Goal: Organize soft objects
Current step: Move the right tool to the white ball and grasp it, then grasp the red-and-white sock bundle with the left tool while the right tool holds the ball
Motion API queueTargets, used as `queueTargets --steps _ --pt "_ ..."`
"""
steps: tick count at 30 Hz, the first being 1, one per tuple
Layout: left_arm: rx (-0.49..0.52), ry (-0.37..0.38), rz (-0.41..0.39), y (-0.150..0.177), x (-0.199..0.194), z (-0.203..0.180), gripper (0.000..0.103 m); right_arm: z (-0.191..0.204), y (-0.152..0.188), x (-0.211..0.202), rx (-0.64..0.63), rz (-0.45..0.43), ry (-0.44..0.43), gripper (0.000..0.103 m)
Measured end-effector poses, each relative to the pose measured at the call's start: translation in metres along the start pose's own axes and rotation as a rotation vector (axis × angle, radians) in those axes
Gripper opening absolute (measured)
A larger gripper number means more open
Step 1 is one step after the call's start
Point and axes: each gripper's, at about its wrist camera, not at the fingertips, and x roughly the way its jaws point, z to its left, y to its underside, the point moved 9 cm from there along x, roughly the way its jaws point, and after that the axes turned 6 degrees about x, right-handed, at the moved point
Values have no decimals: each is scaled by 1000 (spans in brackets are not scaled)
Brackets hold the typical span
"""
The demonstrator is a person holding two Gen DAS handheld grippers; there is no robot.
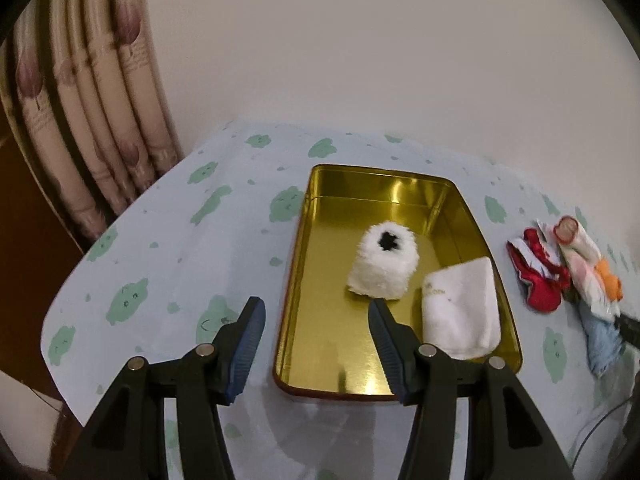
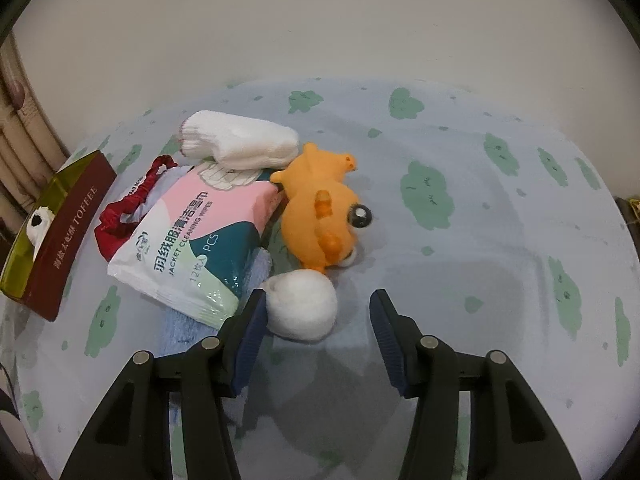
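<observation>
A gold tin (image 1: 320,280) holds a fluffy white puff with a black spot (image 1: 382,266) and a folded white cloth (image 1: 462,306). My left gripper (image 1: 316,305) hangs open over the tin's near left edge, holding nothing. In the right wrist view a white cotton ball (image 2: 302,304) lies between the fingers of my right gripper (image 2: 318,296). It rests against the left finger and the right finger stands apart from it. Beyond it lie an orange plush toy (image 2: 320,208), a wipes pack (image 2: 188,240), a red scrunchie (image 2: 116,216) and a white glove (image 2: 240,140).
A blue cloth (image 2: 180,328) lies under the wipes pack. The tin's dark red side (image 2: 68,236) stands at the left of the right wrist view. The round table (image 2: 460,280) has a pale cover with green blotches. A curtain (image 1: 100,120) hangs behind it at the left.
</observation>
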Motion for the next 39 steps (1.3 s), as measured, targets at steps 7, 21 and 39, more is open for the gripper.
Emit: queueTargets --steps 7,21,39 --pt "101 48 14 1 -6 -50 55 10 1 6 -34 -19 -32 28" --pt "260 326 98 -9 -5 -188 55 -39 10 -26 -34 -102 110 25" --pt "266 377 232 -40 68 -280 55 -50 18 -16 17 -85 96 25"
